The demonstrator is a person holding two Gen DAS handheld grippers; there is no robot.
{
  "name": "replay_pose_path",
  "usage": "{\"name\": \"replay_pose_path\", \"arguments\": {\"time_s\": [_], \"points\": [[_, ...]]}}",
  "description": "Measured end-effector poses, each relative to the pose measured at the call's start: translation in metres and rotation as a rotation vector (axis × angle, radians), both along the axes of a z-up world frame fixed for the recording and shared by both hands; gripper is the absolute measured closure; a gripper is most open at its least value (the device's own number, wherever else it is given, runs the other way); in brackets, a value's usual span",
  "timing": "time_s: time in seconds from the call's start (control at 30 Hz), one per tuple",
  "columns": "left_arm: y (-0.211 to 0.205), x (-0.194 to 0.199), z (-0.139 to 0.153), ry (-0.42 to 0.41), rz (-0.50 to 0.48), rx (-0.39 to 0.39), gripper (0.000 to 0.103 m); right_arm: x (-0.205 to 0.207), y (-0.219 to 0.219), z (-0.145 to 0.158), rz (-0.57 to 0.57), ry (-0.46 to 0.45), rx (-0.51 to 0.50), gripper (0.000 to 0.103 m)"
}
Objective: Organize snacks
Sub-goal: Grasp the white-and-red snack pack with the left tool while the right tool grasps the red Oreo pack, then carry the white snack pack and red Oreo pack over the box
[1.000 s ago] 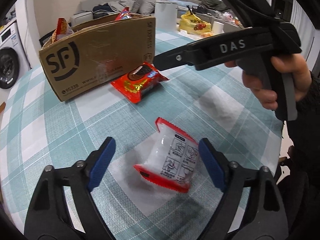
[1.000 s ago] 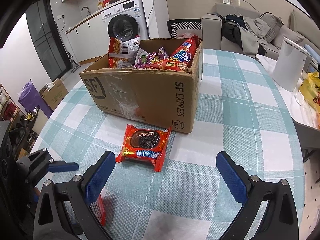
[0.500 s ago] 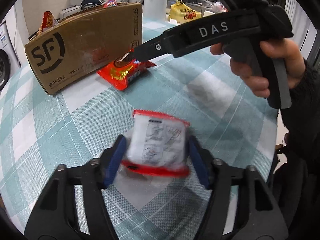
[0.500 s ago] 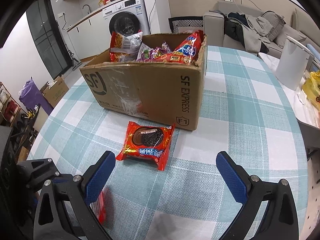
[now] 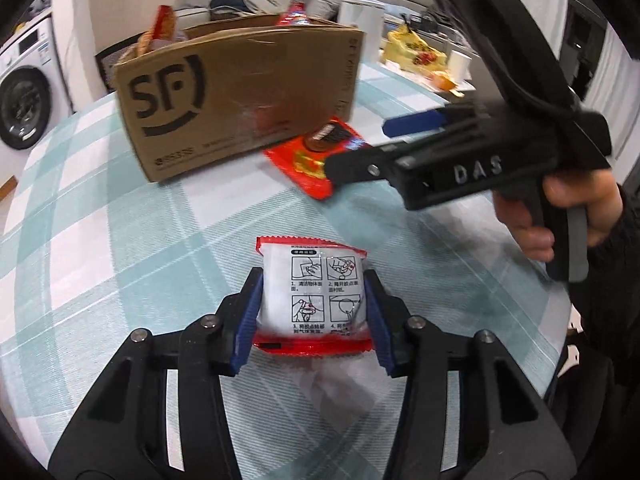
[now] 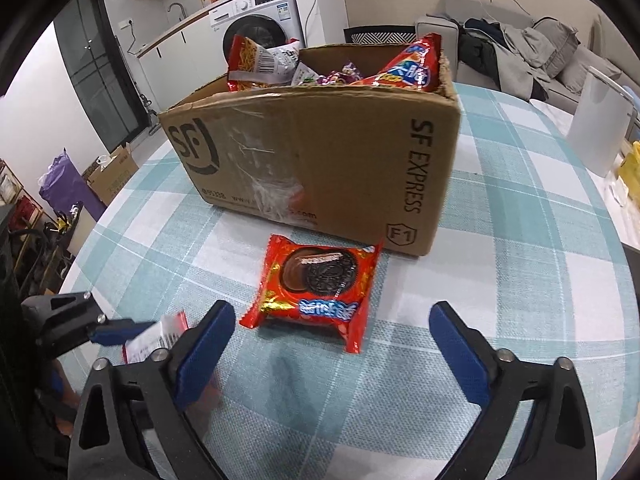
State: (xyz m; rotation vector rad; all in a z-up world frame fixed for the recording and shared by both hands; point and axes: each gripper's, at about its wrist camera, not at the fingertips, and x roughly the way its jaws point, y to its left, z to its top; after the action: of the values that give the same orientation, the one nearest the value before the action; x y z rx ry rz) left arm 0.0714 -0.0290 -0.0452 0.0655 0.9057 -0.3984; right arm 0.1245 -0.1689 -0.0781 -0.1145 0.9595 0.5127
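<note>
Item, left gripper (image 5: 312,316): your jaws have just been closing and now pinch the white sachet (image 5: 312,296) by its two sides, where a second ago they stood wide around it. The sachet sits low over the desk (image 5: 120,264); likely ready to lift toward the SF Express carton (image 6: 320,160), already heaped with snacks.

Item, right gripper (image 6: 326,344): jaws wide, closing slightly, nothing between them; the red cookie packet (image 6: 318,284) lies just ahead, beside the carton.

Surface: teal-and-white checked cloth. Room: washing machine (image 6: 260,20), grey sofa (image 6: 560,52).
</note>
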Motion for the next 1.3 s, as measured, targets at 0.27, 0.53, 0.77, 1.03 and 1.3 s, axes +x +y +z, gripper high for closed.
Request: {"name": "replay_pose_path", "arguments": {"time_s": [0.27, 0.53, 0.77, 1.03, 1.3], "points": [[0.023, 0.006, 0.005, -0.035, 0.117, -0.015, 0.058, 0.003, 0.01, -0.006, 0.014, 0.008, 0.012, 0.024], [0.046, 0.015, 0.007, -0.039, 0.191, -0.04, 0.058, 0.003, 0.02, -0.01, 0.013, -0.015, -0.015, 0.04], [0.037, 0.023, 0.004, -0.045, 0.203, -0.044, 0.058, 0.0, 0.018, -0.007, 0.033, -0.02, 0.0, 0.052], [0.042, 0.023, 0.008, -0.066, 0.23, -0.054, 0.058, -0.008, 0.021, 0.0, 0.063, -0.033, 0.013, 0.054], [0.048, 0.023, 0.015, -0.092, 0.262, -0.075, 0.058, -0.017, 0.016, 0.017, 0.077, -0.067, 0.051, 0.054]]}}
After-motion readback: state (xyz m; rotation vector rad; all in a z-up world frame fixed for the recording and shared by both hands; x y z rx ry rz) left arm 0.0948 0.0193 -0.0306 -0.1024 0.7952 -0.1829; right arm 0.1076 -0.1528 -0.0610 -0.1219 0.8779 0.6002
